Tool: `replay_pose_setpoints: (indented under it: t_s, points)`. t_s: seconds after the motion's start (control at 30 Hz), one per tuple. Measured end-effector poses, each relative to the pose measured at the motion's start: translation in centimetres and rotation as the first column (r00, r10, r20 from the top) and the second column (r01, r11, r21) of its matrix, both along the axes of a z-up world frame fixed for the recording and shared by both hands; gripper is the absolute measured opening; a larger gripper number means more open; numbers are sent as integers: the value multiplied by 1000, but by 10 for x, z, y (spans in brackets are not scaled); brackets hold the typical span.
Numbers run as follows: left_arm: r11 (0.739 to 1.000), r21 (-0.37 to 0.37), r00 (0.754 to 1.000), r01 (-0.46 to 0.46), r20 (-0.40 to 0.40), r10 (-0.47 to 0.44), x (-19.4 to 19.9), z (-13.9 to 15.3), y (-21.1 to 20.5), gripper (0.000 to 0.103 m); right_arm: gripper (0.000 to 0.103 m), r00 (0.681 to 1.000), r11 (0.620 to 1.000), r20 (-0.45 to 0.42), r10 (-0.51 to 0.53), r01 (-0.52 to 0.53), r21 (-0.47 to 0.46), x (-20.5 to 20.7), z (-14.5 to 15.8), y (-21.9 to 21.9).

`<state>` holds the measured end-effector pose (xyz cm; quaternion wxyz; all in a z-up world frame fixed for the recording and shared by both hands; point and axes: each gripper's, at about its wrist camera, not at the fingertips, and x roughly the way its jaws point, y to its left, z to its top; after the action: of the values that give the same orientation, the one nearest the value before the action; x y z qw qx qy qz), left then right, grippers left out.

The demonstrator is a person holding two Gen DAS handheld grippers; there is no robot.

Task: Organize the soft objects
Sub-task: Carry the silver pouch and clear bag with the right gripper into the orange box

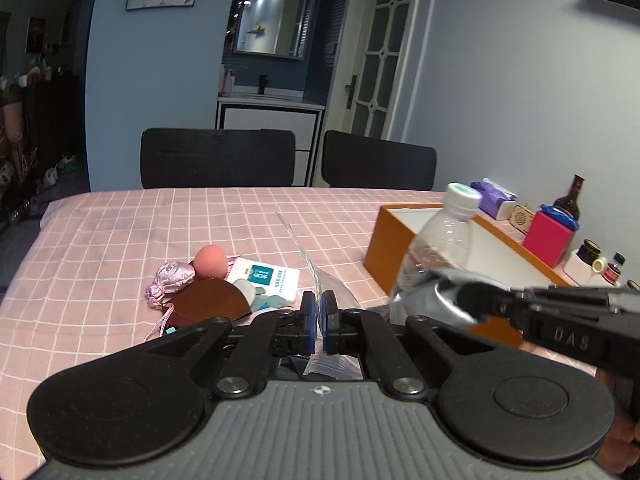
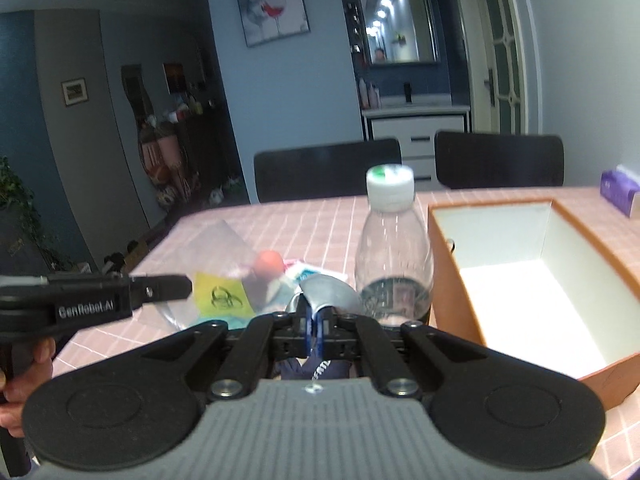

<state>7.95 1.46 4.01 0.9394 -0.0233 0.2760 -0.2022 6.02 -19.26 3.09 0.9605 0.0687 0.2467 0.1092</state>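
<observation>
We saw a dim, bluish room. Small bright ceiling lights shone in the mirror [image 2: 402, 26] far back. The white inside of the box [image 2: 532, 280] glared so much that its floor looked washed out. The right wrist view was blurry, mostly on the bottle [image 2: 394, 256]. The left wrist view was sharper. Walls and the door [image 1: 378, 48] bent at the edges.
</observation>
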Motion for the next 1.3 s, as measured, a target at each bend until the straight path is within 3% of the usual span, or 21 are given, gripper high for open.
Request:
replay_pose_setpoints:
  t_s: [0.3,0.63,1.0,1.3]
  points:
    - [998,25,998,54,29,-55,-34,20,-11,3,0,994,1000,105,0,0,-4,-47,34,-11]
    - [979,31,979,200,25,-200,-63,34,-51,3,0,981,990,171,-93,109,-86,-74,62,-39]
    - [955,44,953,294,56,-296,-40,52,-124,3,0,966,962,198,-168,205,-182,-39,85,-78]
    - [958,85,962,273,0,-274,9,45,-189,2,0,977,948,91,-194,211,-240,21,82,-118]
